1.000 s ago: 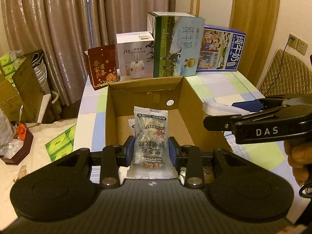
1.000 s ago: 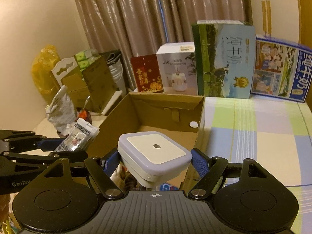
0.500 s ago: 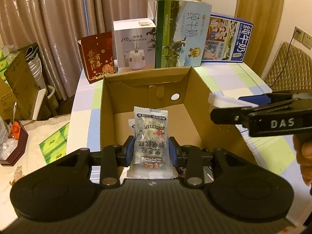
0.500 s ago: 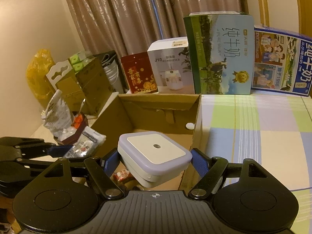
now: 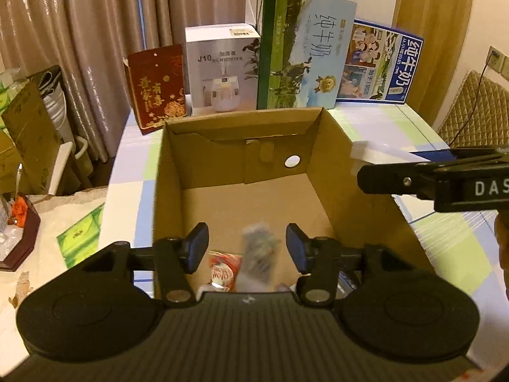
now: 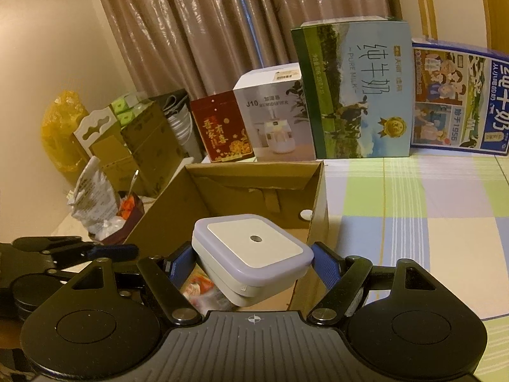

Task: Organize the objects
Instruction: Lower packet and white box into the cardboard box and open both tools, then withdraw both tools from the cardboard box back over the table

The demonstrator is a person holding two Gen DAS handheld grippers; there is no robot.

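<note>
Falling, blurred, between the spread fingers of the left gripper (image 5: 247, 247): a clear snack packet (image 5: 259, 251), just above the floor of the open cardboard box (image 5: 321, 146), beside a red-and-white wrapper (image 5: 222, 270) already lying at the near end. Nothing clamped on the left side now; jaws wide apart and empty, poised over the near wall of the box. Next in line, judging by the layout: the white square night light (image 6: 251, 248), pinched at its sides by the right gripper (image 6: 253, 262), jaws closed on it, carried level over the near right corner of the box, not yet inside. Seen from the left wrist, only its pale edge showing past the black right tool above the right-hand wall. Best handled by clearing the left tool back and outward first, to leave the opening free. Then a shift of the night light inward past the right wall, toward the bare middle of the floor, away from the packets. Lower well down before parting the jaws, since a hard plastic body dropped from height may bounce or crush the snacks. Keep level, release gently, lift straight up. Behind the box, well apart: milk cartons (image 6: 359, 92), a humidifier box (image 6: 273, 114), a red gift box (image 6: 222, 130) on the checked tablecloth (image 6: 413, 210).
</note>
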